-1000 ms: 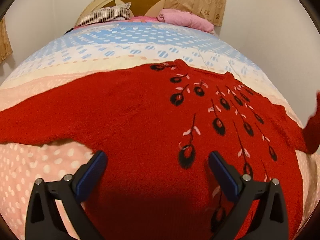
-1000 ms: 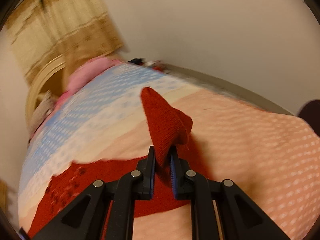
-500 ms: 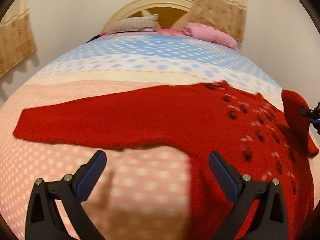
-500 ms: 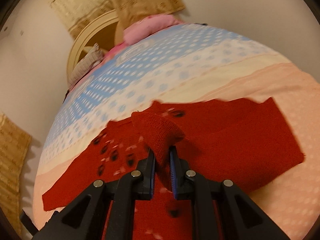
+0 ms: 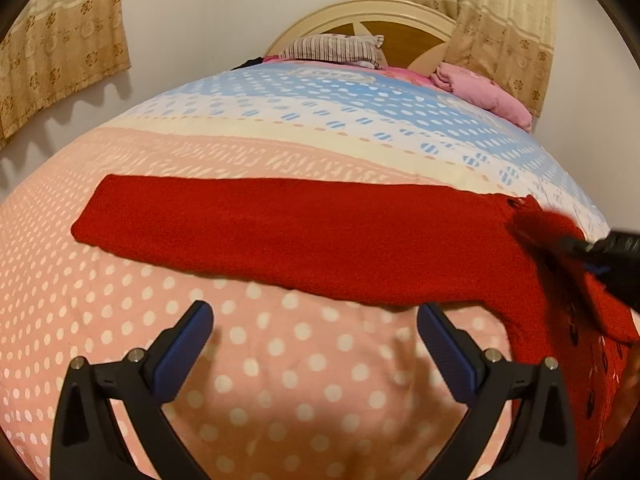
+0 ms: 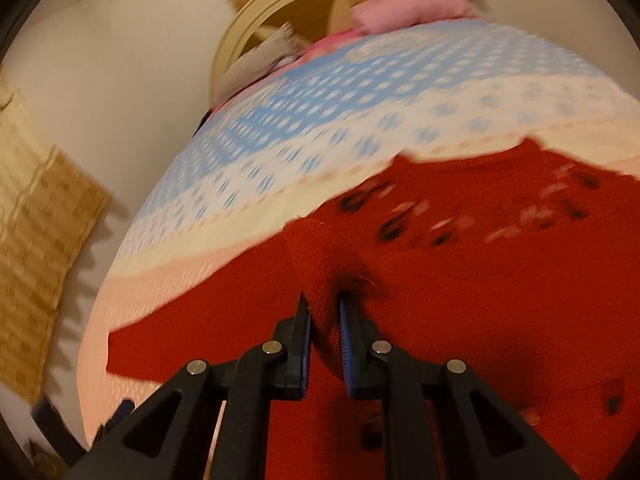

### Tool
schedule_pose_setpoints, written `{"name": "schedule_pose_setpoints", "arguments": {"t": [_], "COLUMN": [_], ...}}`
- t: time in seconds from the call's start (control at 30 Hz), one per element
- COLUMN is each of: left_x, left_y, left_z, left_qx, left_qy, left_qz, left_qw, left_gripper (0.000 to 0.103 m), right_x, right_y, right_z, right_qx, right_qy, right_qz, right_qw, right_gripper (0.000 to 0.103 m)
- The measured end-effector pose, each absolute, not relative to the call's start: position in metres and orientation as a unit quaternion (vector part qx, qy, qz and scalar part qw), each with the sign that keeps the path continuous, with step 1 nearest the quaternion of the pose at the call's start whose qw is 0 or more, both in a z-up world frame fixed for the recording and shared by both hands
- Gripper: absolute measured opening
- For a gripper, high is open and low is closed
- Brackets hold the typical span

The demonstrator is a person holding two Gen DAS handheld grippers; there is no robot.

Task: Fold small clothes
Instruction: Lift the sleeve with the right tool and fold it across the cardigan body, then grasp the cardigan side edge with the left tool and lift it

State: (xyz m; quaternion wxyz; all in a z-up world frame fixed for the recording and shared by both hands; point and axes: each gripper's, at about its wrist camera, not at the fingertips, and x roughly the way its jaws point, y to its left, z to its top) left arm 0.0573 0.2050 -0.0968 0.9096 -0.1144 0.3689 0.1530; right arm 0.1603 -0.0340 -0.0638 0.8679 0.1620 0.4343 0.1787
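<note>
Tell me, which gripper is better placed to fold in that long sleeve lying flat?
Probably the left gripper: it is open, empty and faces the flat sleeve. The right gripper is shut on the other sleeve.

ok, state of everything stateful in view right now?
left claw: open, empty, above the quilt
right claw: shut on sleeve end
red sweater: flat on the quilt, front up
left sleeve: stretched out flat
right sleeve: pinched, lifted over the body

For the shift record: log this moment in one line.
right gripper: shut on sleeve, over sweater | left gripper: open, empty, above bedspread
</note>
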Motion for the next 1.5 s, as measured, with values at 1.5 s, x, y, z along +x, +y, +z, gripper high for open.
{"name": "schedule_pose_setpoints", "arguments": {"t": [1.5], "left_x": [0.053], "left_y": [0.215], "left_z": [-0.098], "left_qx": [-0.106], "left_qy": [0.370], "left_qz": [0.160], "left_qw": [0.909], "left_gripper": [0.103], "right_x": [0.127], "right_y": [-0.062], "right_z": [-0.045], "right_qx": [0.121], "right_qy": [0.375], "right_qz": [0.208], "right_qw": [0.895], "right_gripper": [0.029]}}
